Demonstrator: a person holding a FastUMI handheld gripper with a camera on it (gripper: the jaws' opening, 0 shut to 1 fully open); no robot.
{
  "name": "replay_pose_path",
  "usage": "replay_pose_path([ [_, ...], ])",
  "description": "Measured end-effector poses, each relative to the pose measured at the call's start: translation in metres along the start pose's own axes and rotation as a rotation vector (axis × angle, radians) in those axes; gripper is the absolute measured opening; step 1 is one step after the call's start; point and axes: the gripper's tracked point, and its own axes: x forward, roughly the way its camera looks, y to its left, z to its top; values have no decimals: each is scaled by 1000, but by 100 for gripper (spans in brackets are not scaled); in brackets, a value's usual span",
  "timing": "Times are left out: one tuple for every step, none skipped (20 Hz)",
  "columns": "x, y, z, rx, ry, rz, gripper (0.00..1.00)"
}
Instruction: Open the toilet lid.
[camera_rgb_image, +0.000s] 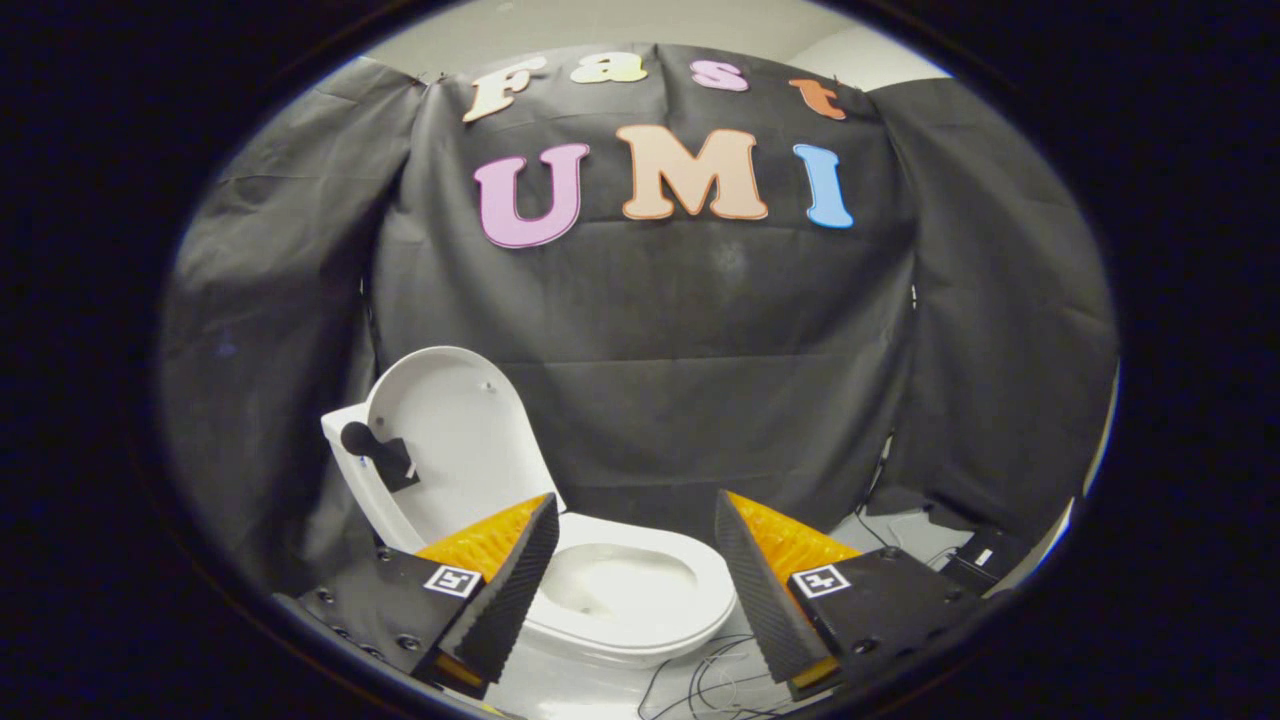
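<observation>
Toilet lid (455, 435) stands raised, upright behind the white bowl (625, 590); gripper (637, 575) fingers spread wide, holding nothing, the bowl between them.

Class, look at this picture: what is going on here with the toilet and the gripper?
A person's handheld gripper is pointed at a white toilet in a booth. The toilet lid already stands raised, leaning back toward the tank. The fingers are spread apart and hold nothing; the seat and bowl sit between and just beyond them. Loose cables lie on the floor below.
</observation>
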Motion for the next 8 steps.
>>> replay_pose_path([
  [-1, 0, 0, -12, 0, 0, 97],
  [0, 1, 1, -16, 1, 2, 97],
  [1, 1, -3, -15, 6, 4, 97],
  [2, 0, -6, -11, 16, 3, 97],
  [3, 1, -10, -10, 27, 3, 97],
  [4, 1, -12, -10, 34, -1, 97],
  [4, 3, -12, -5, 33, 4, 97],
  [4, 8, -11, 0, 29, 17, 97],
])
